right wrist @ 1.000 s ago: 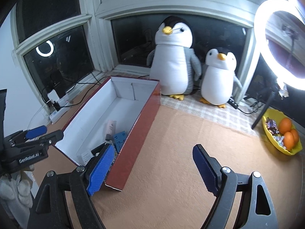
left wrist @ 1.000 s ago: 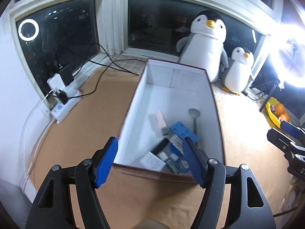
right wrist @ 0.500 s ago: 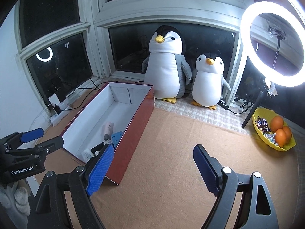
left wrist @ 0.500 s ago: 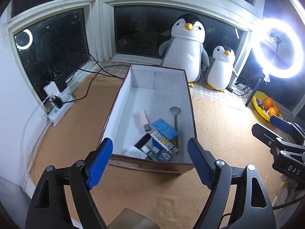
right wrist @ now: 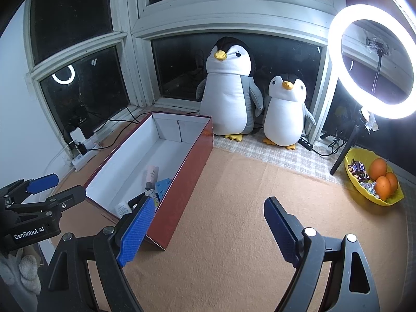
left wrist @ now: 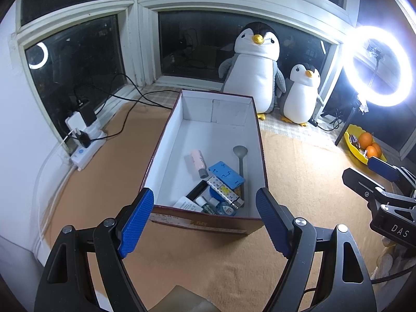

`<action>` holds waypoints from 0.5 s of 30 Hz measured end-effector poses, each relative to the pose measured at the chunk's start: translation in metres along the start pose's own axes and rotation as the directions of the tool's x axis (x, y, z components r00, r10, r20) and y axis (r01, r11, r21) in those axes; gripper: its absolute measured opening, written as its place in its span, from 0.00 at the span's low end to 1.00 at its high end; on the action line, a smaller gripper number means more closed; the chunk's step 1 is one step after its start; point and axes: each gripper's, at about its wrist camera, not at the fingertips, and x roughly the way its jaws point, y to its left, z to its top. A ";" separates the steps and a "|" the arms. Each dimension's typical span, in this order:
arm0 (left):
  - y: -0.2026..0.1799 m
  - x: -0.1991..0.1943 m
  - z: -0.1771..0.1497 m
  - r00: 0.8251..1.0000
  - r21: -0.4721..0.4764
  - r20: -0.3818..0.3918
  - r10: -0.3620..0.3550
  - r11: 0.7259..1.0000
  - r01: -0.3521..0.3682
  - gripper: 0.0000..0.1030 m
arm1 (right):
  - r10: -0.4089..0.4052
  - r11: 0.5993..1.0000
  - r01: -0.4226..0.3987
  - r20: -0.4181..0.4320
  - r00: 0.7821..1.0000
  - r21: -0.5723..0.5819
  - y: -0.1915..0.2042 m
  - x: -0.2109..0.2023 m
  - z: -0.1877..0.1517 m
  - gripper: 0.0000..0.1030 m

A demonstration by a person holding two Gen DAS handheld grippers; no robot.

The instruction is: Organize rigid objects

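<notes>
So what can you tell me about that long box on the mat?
The box is long, open-topped and looks like cardboard: dark red outside, white inside, no lid in sight. It lies flat on the tan mat, its far end near the big penguin toy. Small things are heaped at its near end, among them a spoon, a pink tube and a blue plastic piece. Neither gripper touches it.

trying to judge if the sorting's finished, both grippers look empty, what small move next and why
Probably ease both back and stop. The left gripper and right gripper are open and empty, the small items already lie inside the box, and the mat around it shows nothing loose left to collect.
</notes>
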 end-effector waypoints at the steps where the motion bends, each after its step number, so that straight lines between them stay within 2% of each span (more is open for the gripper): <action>1: 0.000 0.000 0.000 1.000 -0.001 0.001 0.000 1.000 0.000 0.79 | -0.002 1.000 0.002 0.000 1.000 0.000 0.000 0.000 0.000 0.81; 15: -0.001 0.002 0.002 1.000 0.003 0.005 -0.005 1.000 0.005 0.79 | -0.007 1.000 0.007 -0.008 1.000 0.002 -0.003 0.001 -0.003 0.81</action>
